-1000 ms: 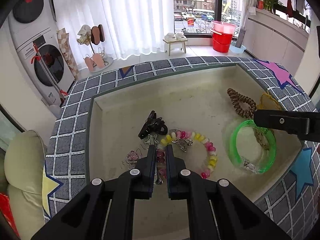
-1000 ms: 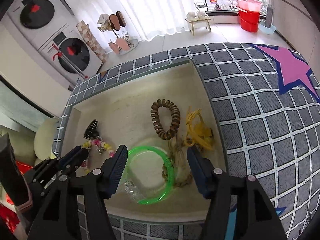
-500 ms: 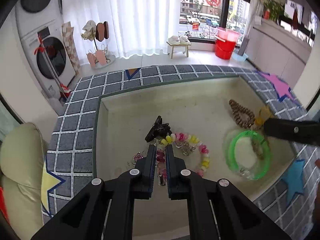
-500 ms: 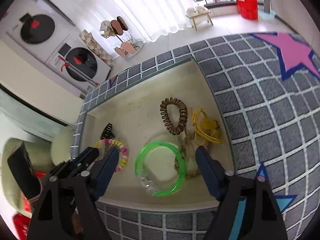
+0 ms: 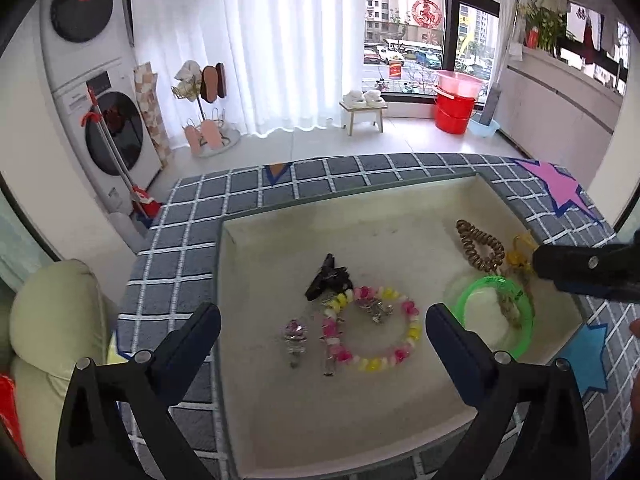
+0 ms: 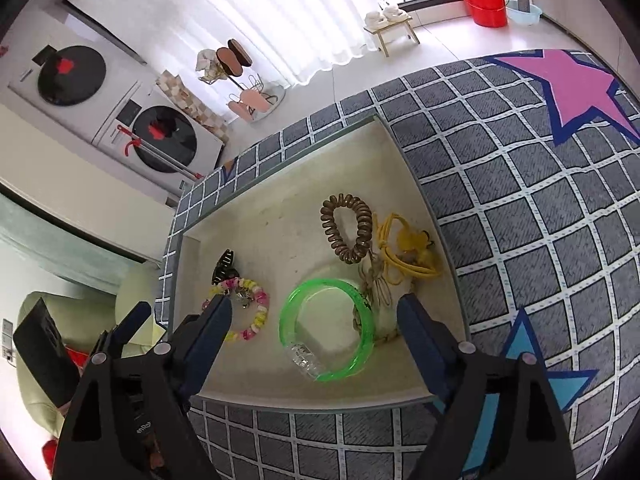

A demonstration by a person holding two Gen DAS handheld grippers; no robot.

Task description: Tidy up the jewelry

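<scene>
A cream tray [image 5: 360, 204] sunk in the table holds the jewelry. My left gripper [image 5: 322, 320] hangs above a pink-and-yellow bead bracelet [image 5: 414, 334], silver-pink charms [image 5: 295, 336] and a black hair claw [image 5: 328, 280]. Its jaws are opening wide and touch none of them. My right gripper [image 6: 314, 308] hovers over a green bangle [image 6: 287, 320]. Its jaws are opening too, and the bangle lies on the tray below them, ungripped. A brown spiral hair tie [image 6: 364, 224], a yellow cord [image 6: 404, 252] and a braided string [image 6: 374, 284] lie beyond the bangle.
Grey grid cloth [image 6: 520, 220] with pink and blue stars surrounds the tray. A pale green cushion [image 5: 52, 320] sits beyond the table's left edge. The right gripper's finger [image 5: 588, 266] juts in at the tray's right side. Washing machines and a shoe rack stand on the floor behind.
My left jaws, shut a moment ago over the charms, now stand wide apart. My right jaws have spread further above the green bangle. The jewelry lies where it was.
</scene>
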